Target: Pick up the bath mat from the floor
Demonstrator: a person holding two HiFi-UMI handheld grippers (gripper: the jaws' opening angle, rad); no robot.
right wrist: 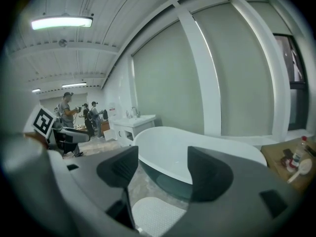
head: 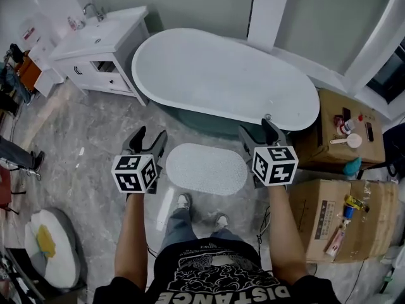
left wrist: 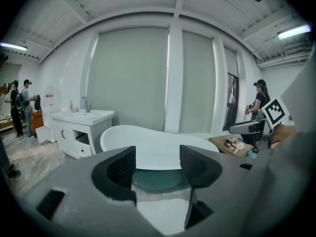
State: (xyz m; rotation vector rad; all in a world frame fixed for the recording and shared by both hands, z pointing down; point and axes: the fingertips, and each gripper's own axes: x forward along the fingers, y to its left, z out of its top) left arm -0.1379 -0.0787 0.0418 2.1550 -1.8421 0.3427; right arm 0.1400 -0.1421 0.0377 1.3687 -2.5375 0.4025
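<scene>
**Both grippers held out in front, jaws apart**

The person stands with both bare forearms stretched forward, side by side and well apart. The left forearm runs toward 12 o'clock and carries the left gripper — its two dark jaws stand apart, tips leaning slightly to 1 o'clock and tilted a little downward. The right forearm carries the right gripper in the same way, jaws also apart, tips leaning to 11 o'clock. The left marker cube and the right marker cube each sit at 6 o'clock of their jaws.

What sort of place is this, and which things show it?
Likely a bathroom, perhaps a staged one: a freestanding bathtub, a vanity with a tap, and a bath mat on the floor.
</scene>
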